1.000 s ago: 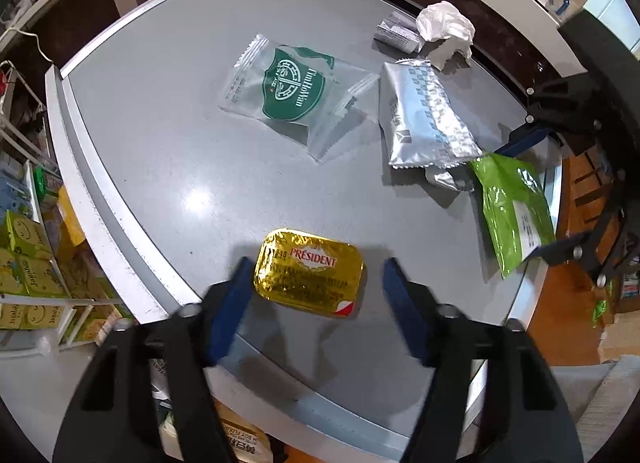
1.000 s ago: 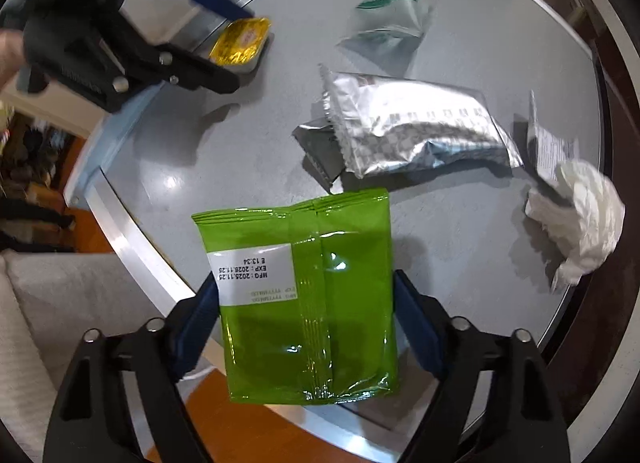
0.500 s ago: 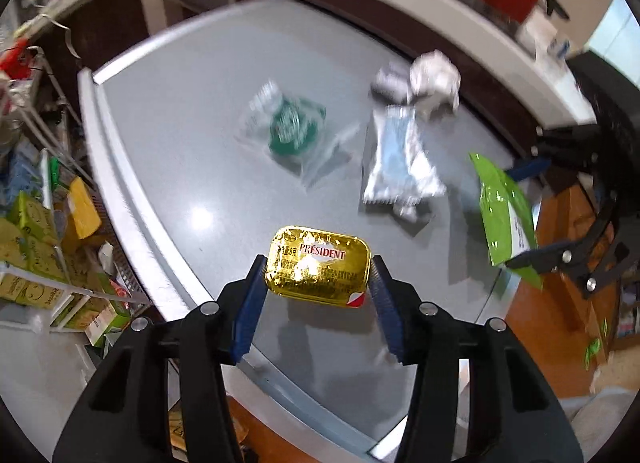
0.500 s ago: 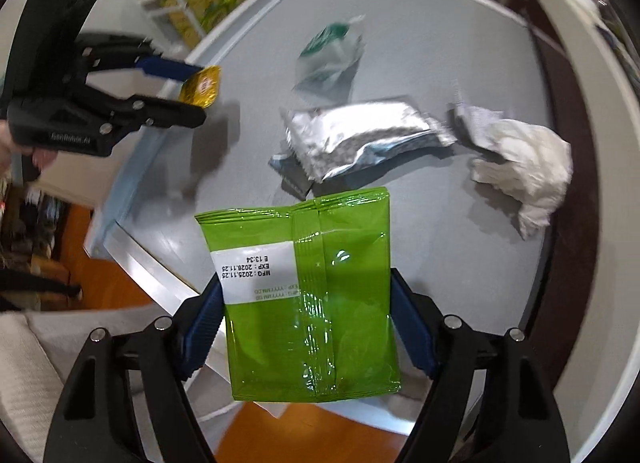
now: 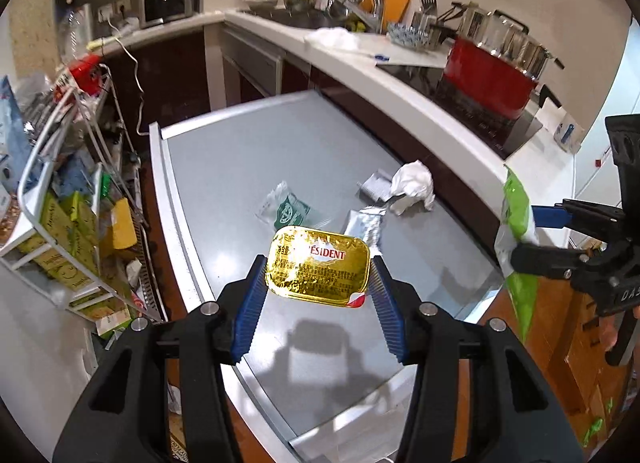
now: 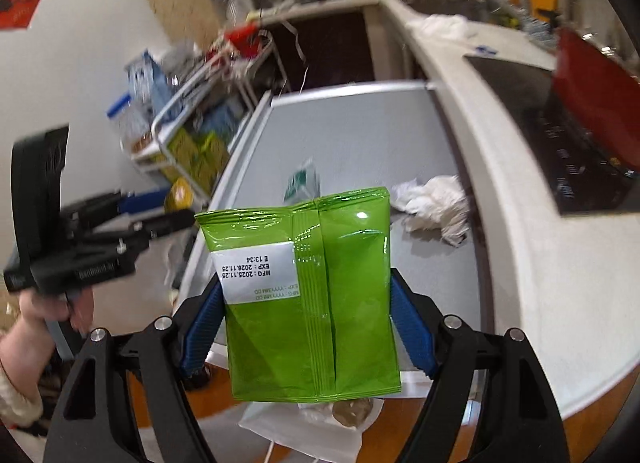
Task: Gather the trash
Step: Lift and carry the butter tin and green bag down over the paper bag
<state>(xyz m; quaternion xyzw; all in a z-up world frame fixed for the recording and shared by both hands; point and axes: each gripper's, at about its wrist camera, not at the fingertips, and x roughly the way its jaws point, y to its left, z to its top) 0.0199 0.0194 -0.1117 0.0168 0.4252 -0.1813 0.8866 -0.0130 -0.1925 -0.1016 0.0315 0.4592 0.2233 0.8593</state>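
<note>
From the left wrist view, the left hand-held gripper (image 5: 318, 299) is clenched on a gold foil butter portion (image 5: 319, 266) printed PRESIDENT, its blue pads (image 5: 250, 307) pressing both short sides; the jaws have just been closing on it. The portion is clear of the grey worktop (image 5: 240, 167), above the near edge, and its shadow falls on the surface below. Still lying on the worktop, toward the far right edge, are a crumpled white tissue (image 5: 412, 186), a small grey wrapper (image 5: 374, 187) touching it on the left, a silver foil packet (image 5: 364, 225) just in front, and a clear sachet with a green logo (image 5: 291, 212) nearer the middle. At the right of this view the right hand-held gripper (image 5: 532, 233) grasps a green pouch (image 5: 518, 247) seen edge-on, off the worktop's right edge.

From the right wrist view — somewhat blurred — the right hand-held gripper (image 6: 306, 319) holds the green pouch (image 6: 308, 295) upright between its blue pads (image 6: 410, 327), white date label facing the camera, above the worktop's near edge (image 6: 360, 131). Beyond it lie the tissue (image 6: 434, 199) by the right edge and the green-logo sachet (image 6: 302, 181), partly hidden behind the pouch. At the left, a hand (image 6: 56, 315) grips the left hand-held gripper (image 6: 176, 205), with the gold portion (image 6: 179, 199) between its fingers, past the worktop's left edge.
</note>
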